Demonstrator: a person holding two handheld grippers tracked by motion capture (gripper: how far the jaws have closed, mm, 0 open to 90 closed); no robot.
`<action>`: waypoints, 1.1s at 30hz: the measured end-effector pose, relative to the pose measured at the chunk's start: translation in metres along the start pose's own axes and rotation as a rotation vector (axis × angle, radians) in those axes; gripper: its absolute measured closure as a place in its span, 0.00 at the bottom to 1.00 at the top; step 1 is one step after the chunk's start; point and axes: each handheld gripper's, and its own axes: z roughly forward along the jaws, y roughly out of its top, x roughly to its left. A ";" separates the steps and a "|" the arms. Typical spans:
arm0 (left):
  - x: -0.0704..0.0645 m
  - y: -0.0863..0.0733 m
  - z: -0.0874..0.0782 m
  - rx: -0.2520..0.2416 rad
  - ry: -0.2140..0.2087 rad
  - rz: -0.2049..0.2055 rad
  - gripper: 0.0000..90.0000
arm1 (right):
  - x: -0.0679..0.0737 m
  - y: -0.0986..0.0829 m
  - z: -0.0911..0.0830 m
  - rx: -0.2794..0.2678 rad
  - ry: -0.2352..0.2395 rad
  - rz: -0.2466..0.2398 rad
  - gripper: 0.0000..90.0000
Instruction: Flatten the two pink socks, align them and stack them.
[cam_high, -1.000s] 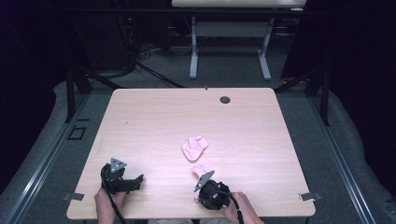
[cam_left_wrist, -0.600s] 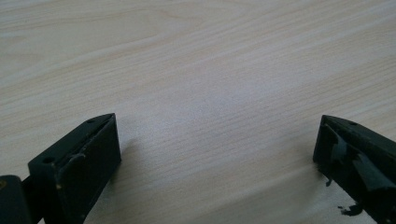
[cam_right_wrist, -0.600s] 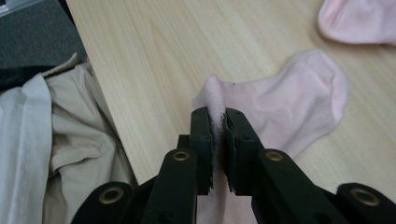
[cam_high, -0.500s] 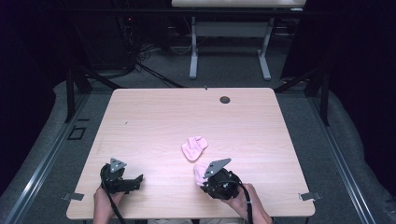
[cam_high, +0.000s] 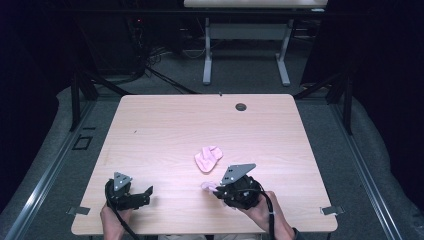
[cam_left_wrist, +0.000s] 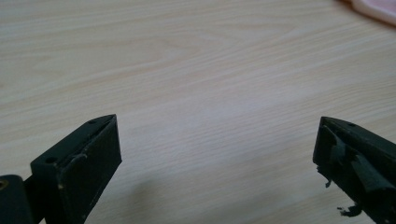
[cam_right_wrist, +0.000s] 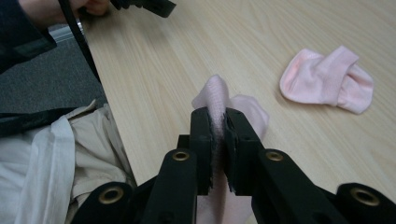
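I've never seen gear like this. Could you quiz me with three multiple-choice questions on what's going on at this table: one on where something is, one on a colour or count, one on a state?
1. Where does the loose sock lie?
A. Near the middle of the table
B. On the floor
C. At the far left corner

2. How many pink socks are there?
A. One
B. Two
C. Four

3. How do the jaws of the left hand-held gripper stand?
A. Shut on a sock
B. Shut on nothing
C. Open, nothing between them

Answers:
1 A, the high view shows it on the wood just ahead of the right hand-held gripper.
2 B, one lies loose and the held sock is clamped in the right jaws.
3 C, the left gripper view shows bare wood between the wide-apart jaws.
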 end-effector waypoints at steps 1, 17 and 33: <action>0.000 0.000 0.000 0.000 0.000 0.000 0.01 | 0.000 0.000 0.000 0.000 0.000 0.000 0.91; -0.042 0.015 -0.007 -0.088 -0.160 0.133 0.05 | 0.011 0.017 -0.017 -0.090 0.015 -0.016 0.91; -0.091 0.022 0.000 -0.102 -0.483 0.278 0.19 | 0.007 0.020 -0.028 -0.106 -0.016 0.025 0.91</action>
